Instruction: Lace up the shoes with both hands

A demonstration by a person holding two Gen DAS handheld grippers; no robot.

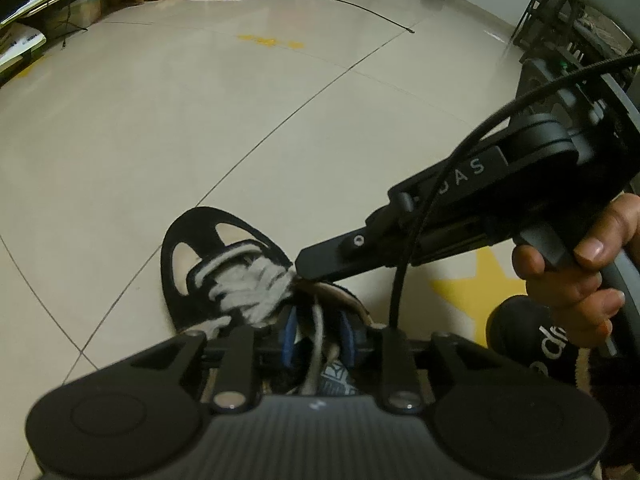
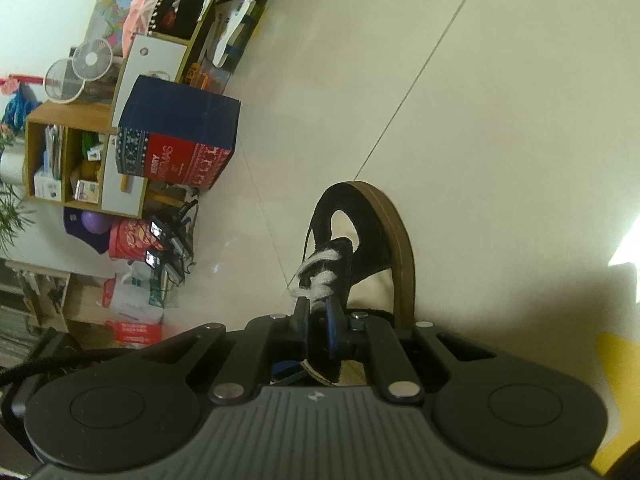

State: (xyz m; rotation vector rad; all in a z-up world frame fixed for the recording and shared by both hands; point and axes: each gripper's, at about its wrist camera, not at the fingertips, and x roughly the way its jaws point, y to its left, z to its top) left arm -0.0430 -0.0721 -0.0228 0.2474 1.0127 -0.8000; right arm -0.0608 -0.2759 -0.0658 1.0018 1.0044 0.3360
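Nearest the left wrist camera, the left tool (image 1: pixel 318 340) has its blue-padded fingers standing apart on either side of a pale lace strand (image 1: pixel 316 344) that runs up between them; they look parted rather than pinched, with the strand loose in the gap. From the right wrist view, the right tool (image 2: pixel 318 316) has its fingers drawn in around the laces at the tongue, though whether they actually clamp a strand I cannot tell (the pads hide the contact). In the left view this tool's tip touches the lacing at the shoe's throat, a hand (image 1: pixel 576 276) working its trigger. Beyond them the black shoe (image 1: pixel 208 256) sits on the tiled floor (image 1: pixel 200 120), toe pointing away. Its white laces (image 1: pixel 244 284) already cross several eyelet rows toward the toe; the rows nearest the ankle and any knot are hidden, so I judge the lacing partly done at least.
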